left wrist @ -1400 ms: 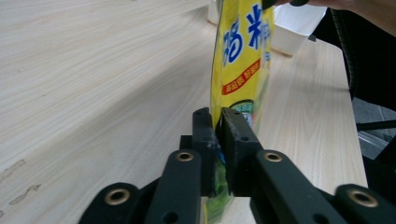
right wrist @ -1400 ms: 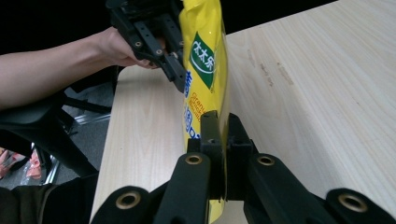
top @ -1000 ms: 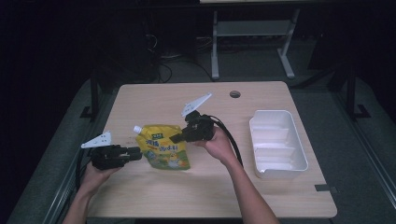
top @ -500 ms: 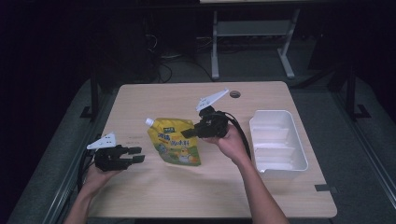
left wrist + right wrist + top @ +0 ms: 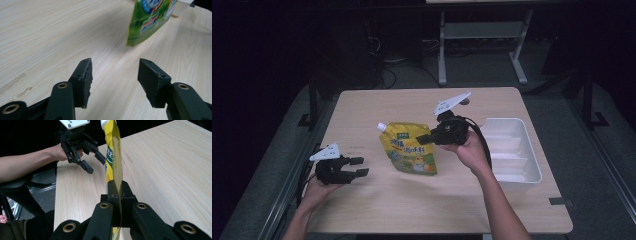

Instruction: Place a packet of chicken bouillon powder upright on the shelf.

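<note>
Your right gripper (image 5: 424,137) is clamped on the yellow pouch's (image 5: 411,152) edge, holding it off the table (image 5: 377,210) mid-scene. Your left gripper (image 5: 359,167), near left, has just been opening, nothing between its jaws. The white tray (image 5: 532,165), right, awaits; placement remains.

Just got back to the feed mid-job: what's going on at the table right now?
A person works with a claw in each hand. The right claw is clamped on the edge of a yellow spouted pouch and holds it up off the wooden table, beside the white tray. The left claw has just been opening; nothing sits between its jaws, and it is apart from the pouch, near the table's left edge.
</note>
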